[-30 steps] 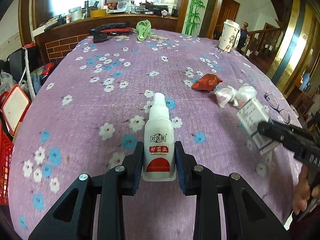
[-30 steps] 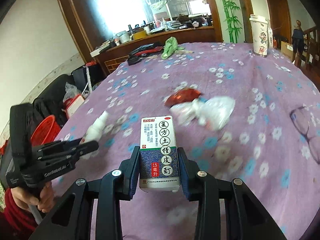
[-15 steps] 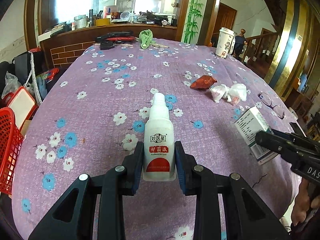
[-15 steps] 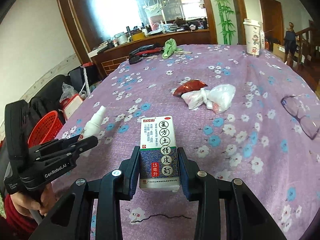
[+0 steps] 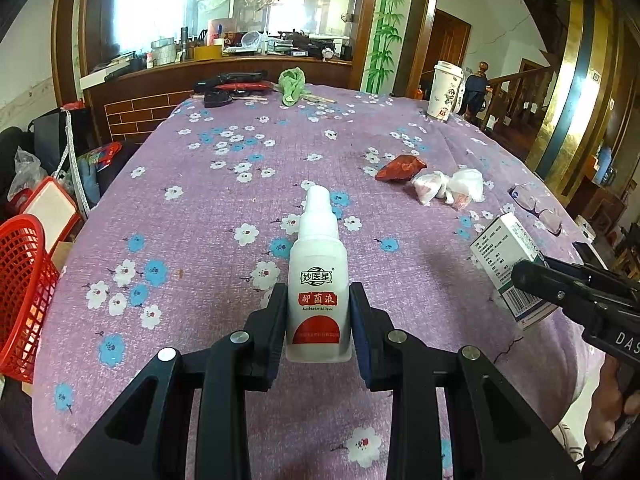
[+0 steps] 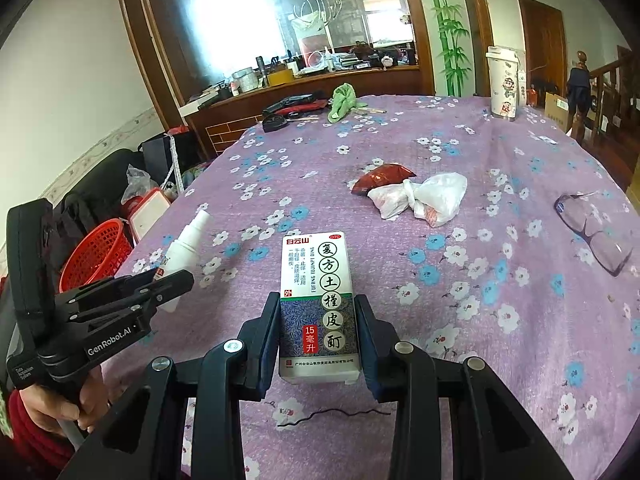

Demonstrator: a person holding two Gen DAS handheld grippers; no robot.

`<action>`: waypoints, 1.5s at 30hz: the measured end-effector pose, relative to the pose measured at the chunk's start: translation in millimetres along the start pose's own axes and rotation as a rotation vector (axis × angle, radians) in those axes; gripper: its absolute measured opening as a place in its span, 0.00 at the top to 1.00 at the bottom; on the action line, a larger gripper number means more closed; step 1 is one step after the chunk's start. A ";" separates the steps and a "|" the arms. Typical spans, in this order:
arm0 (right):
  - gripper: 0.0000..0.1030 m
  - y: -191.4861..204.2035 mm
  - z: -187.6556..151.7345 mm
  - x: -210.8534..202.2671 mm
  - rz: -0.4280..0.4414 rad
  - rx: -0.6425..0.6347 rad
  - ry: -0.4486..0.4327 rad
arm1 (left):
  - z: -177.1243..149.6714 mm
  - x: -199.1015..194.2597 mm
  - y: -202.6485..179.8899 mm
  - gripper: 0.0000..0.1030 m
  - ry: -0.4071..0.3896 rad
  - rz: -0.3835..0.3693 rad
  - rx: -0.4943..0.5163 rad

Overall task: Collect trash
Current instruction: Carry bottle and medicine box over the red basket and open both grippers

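Two grippers are up over the purple flowered table, each with something pinched in it. From the left wrist camera, the left gripper (image 5: pixel 319 322) has its jaws closed in on a white spray bottle (image 5: pixel 319 280) with a red label, the pads pressed against both sides of its lower half and the nozzle pointing away over the tablecloth (image 5: pixel 208 216). Farther out on the cloth lie a crumpled red wrapper (image 5: pixel 401 168) and, just beside it, a knotted white plastic bag (image 5: pixel 448 189); a pair of glasses (image 5: pixel 538 207) sits near the right edge. A red basket (image 5: pixel 24 292) stands off the table's left side, a green cloth (image 5: pixel 292 85) lies at the far end, and a paper cup (image 5: pixel 445 90) stands at the far right. At the right of this view the right gripper (image 5: pixel 532 280) shows from the side, holding a small box (image 5: pixel 508 258). From the right wrist camera, the right gripper (image 6: pixel 319 330) is closed on that box (image 6: pixel 318 300), a white and blue-green medicine carton with Chinese print, gripped on both long sides and held above the cloth. The left gripper (image 6: pixel 176 280) appears at the lower left in a hand (image 6: pixel 60 404), the spray bottle (image 6: pixel 184 246) sticking out of it. The wrapper (image 6: pixel 382 176) and bag (image 6: pixel 420 196) lie touching mid-table, the glasses (image 6: pixel 592 232) well to the right, the basket (image 6: pixel 96 252) beyond the left edge.
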State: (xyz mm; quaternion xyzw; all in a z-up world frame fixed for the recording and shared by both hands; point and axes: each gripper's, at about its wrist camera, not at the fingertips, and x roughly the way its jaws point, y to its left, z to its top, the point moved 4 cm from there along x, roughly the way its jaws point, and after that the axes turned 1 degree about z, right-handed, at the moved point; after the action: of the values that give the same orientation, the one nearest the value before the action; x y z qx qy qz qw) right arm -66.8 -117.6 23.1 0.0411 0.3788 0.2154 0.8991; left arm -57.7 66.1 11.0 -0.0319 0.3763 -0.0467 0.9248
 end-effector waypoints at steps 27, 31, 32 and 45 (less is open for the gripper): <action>0.63 21.6 3.5 3.3 0.009 -0.034 -0.001 | -3.8 -23.2 29.0 0.72 -0.042 0.060 -0.040; 0.63 26.6 6.3 5.5 0.013 -0.045 0.001 | -3.0 -25.5 36.0 0.72 -0.048 0.071 -0.051; 0.63 28.5 7.1 6.4 0.015 -0.049 0.003 | -3.0 -26.6 38.5 0.72 -0.051 0.074 -0.056; 0.63 63.8 16.4 24.0 0.057 -0.118 0.031 | -1.8 -36.0 62.9 0.72 -0.073 0.104 -0.099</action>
State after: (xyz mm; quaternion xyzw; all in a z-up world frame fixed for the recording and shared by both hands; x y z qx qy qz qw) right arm -63.2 -48.5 33.9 -0.0044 0.3781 0.2635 0.8875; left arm -80.7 132.5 28.7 -0.0599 0.3455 0.0212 0.9363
